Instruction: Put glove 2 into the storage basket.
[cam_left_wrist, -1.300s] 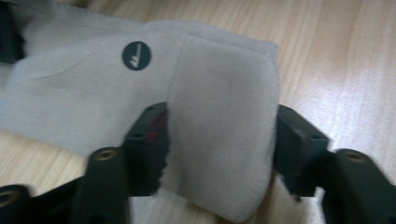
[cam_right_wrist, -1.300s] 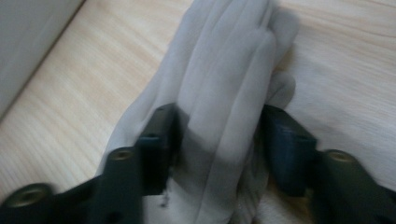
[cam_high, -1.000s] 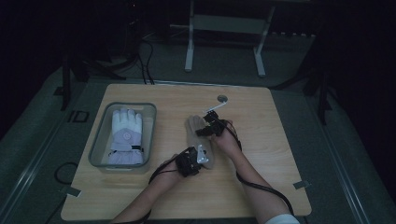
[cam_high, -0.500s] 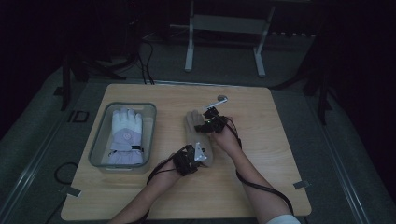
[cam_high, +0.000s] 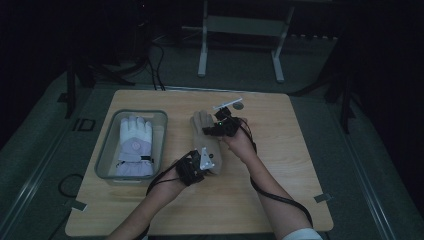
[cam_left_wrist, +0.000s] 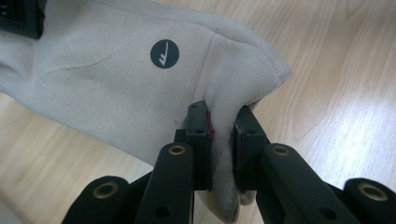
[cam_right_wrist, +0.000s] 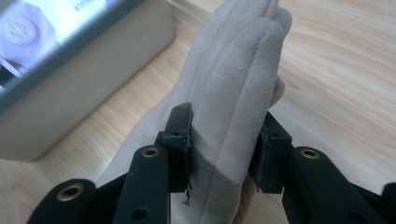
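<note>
A beige glove (cam_high: 205, 137) lies mid-table, pointing away from the person. My left gripper (cam_high: 200, 165) is shut on its cuff end; in the left gripper view the gripper (cam_left_wrist: 223, 122) pinches a fold of the glove (cam_left_wrist: 116, 70) beside a round dark logo (cam_left_wrist: 165, 53). My right gripper (cam_high: 220, 127) is shut across the glove's finger part; in the right gripper view the gripper (cam_right_wrist: 226, 128) clamps the bunched fingers of the glove (cam_right_wrist: 233, 70). The glove hangs a little above the wooden table (cam_high: 280, 150).
A clear bin (cam_high: 107, 150) at the left holds a white glove (cam_high: 135, 145); its wall (cam_right_wrist: 70, 93) stands close beside the beige glove. A small white strip (cam_high: 227, 103) and a round disc (cam_high: 238, 106) lie at the table's far edge. Cables trail from both grippers.
Both grippers have risen a little with the beige glove held between them, lifting it off the table. The bin and the white glove have not moved.
</note>
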